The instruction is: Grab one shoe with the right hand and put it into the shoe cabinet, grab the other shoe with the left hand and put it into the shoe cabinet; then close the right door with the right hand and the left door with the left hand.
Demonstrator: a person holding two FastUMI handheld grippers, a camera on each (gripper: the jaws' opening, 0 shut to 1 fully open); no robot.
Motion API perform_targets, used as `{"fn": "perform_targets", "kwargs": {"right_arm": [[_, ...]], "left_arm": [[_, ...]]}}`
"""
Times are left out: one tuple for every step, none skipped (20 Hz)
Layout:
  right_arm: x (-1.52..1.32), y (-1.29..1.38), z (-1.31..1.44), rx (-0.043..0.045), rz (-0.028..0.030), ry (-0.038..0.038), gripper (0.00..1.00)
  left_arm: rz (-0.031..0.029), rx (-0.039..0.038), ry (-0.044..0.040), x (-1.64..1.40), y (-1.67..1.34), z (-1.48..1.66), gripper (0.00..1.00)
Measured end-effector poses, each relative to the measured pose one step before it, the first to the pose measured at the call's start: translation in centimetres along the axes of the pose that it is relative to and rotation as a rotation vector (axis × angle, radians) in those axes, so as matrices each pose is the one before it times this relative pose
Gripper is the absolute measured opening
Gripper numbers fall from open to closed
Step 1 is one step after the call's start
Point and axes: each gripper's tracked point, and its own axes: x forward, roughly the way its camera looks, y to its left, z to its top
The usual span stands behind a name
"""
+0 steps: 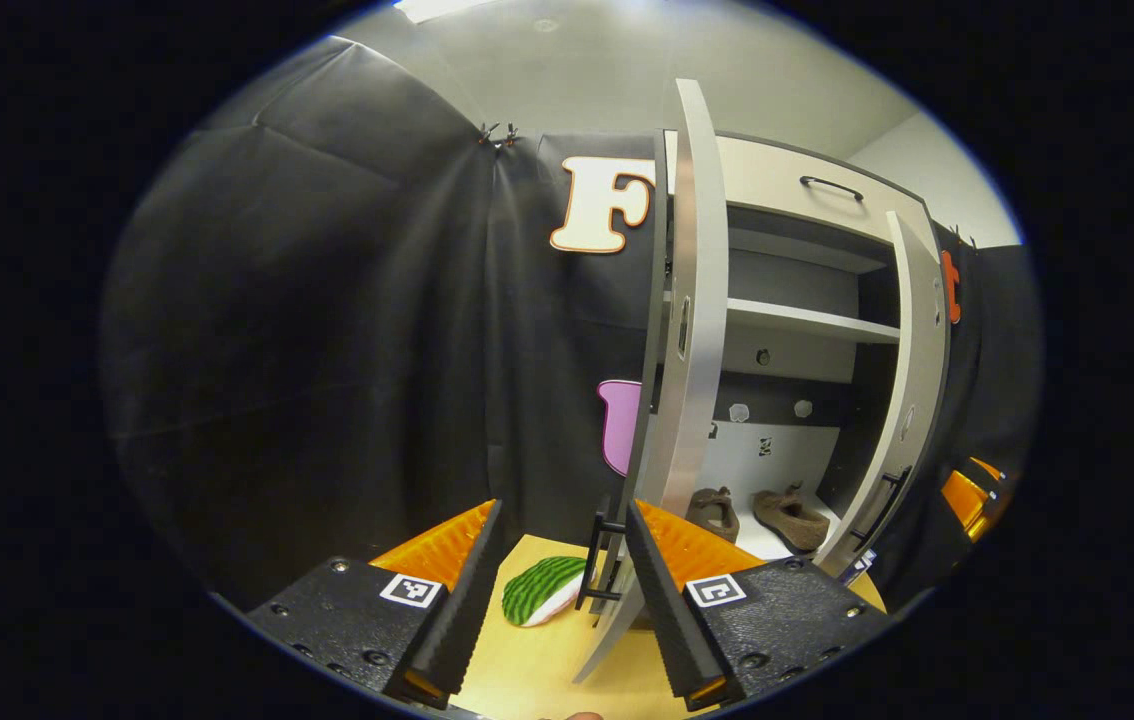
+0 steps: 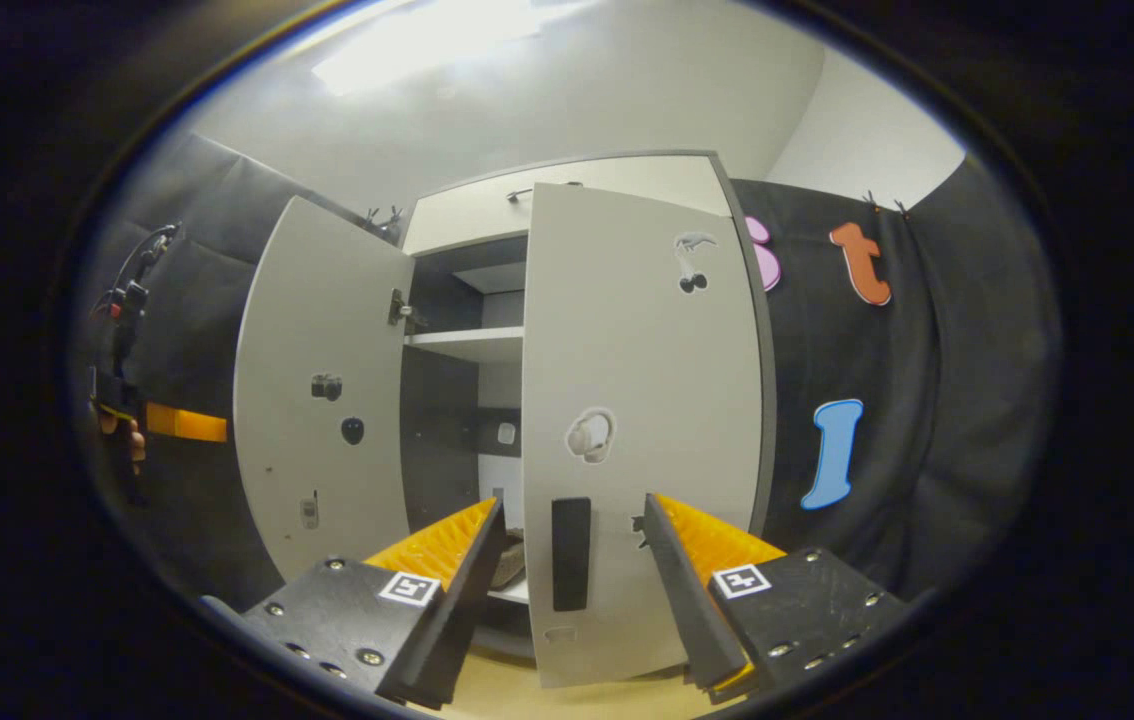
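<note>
Two brown shoes (image 1: 715,512) (image 1: 792,518) lie on the bottom shelf of the white shoe cabinet (image 1: 787,190). Both doors stand open. In the left gripper view the left door (image 1: 692,330) is edge-on, and its black handle (image 1: 599,560) lies between the fingers of my open left gripper (image 1: 563,520), untouched. The right door (image 1: 912,390) hangs ajar farther off. In the right gripper view my open right gripper (image 2: 573,505) faces the right door's outer face (image 2: 642,380), its black handle (image 2: 570,553) between the fingers. One shoe (image 2: 509,560) peeks out behind the left finger.
A green striped mat (image 1: 542,590) lies on the wooden floor (image 1: 537,660) by the left door. The upper shelf (image 1: 807,320) is bare. The other gripper (image 1: 972,495) shows at the far right. The left door's inner face (image 2: 327,400) and a hand (image 2: 132,440) holding a gripper sit far left.
</note>
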Motion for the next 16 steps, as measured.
{"fn": "perform_targets", "kwargs": {"right_arm": [[-0.110,0.005,-0.073,0.00094,-0.00011,0.00178,0.84],[-0.100,0.020,-0.059,0.00090,0.00018,0.00160,0.84],[-0.076,0.052,-0.029,0.00059,0.00022,0.00004,0.84],[-0.008,0.032,0.065,-0.00004,0.00017,-0.00160,0.84],[-0.051,-0.131,0.120,-0.00065,-0.00117,-0.00276,0.84],[-0.050,-0.072,0.082,-0.00004,-0.00123,-0.00216,0.84],[-0.096,0.044,-0.069,0.00078,-0.00073,-0.00097,0.84],[-0.053,-0.075,0.000,0.00134,-0.00192,0.00053,0.84],[-0.048,-0.076,-0.100,0.00200,-0.00105,0.00345,0.84],[0.020,-0.091,-0.015,0.00240,-0.00069,0.00192,0.84],[0.010,-0.081,-0.147,0.00121,-0.00084,0.00166,0.84],[0.007,-0.071,-0.092,0.00057,-0.00150,0.00240,0.84],[-0.011,-0.115,-0.057,0.00001,-0.00157,0.00177,0.84],[-0.089,-0.093,-0.010,-0.00013,-0.00135,0.00083,0.84],[-0.092,0.004,-0.028,-0.00100,-0.00171,-0.00112,0.84],[-0.077,-0.082,-0.045,-0.00116,-0.00237,0.00018,0.84]], "left_arm": [[0.00005,0.00120,0.00181,0.114,-0.016,-0.048,0.75],[0.00002,0.00171,0.00261,0.116,-0.008,-0.070,0.75],[0.00105,0.00202,0.00274,0.109,-0.017,-0.081,0.74],[0.00309,0.00089,0.00246,0.242,0.005,-0.052,0.74],[0.00301,0.00166,0.00115,0.180,-0.074,-0.044,0.71],[0.00110,0.00145,0.00351,0.132,-0.088,-0.067,0.75],[0.00011,0.00346,0.00330,0.296,-0.051,-0.111,0.71],[0.00444,0.00218,0.00375,0.326,-0.034,-0.120,0.75],[0.00559,0.00180,0.00133,0.190,0.010,-0.173,0.71],[0.00565,0.00103,0.00283,0.322,-0.028,-0.195,0.71],[0.00698,0.00567,0.00403,0.396,0.040,-0.215,0.71],[0.01272,0.01190,0.00183,0.393,0.230,-0.322,0.71],[0.01793,0.01405,0.00439,0.341,0.413,-0.338,0.74],[0.00919,0.01202,0.00777,0.192,0.211,-0.351,0.71],[-0.00030,0.00063,-0.00827,-0.247,0.021,-0.077,0.75],[-0.00525,-0.00380,-0.02620,0.338,-0.112,0.520,0.72]]}}
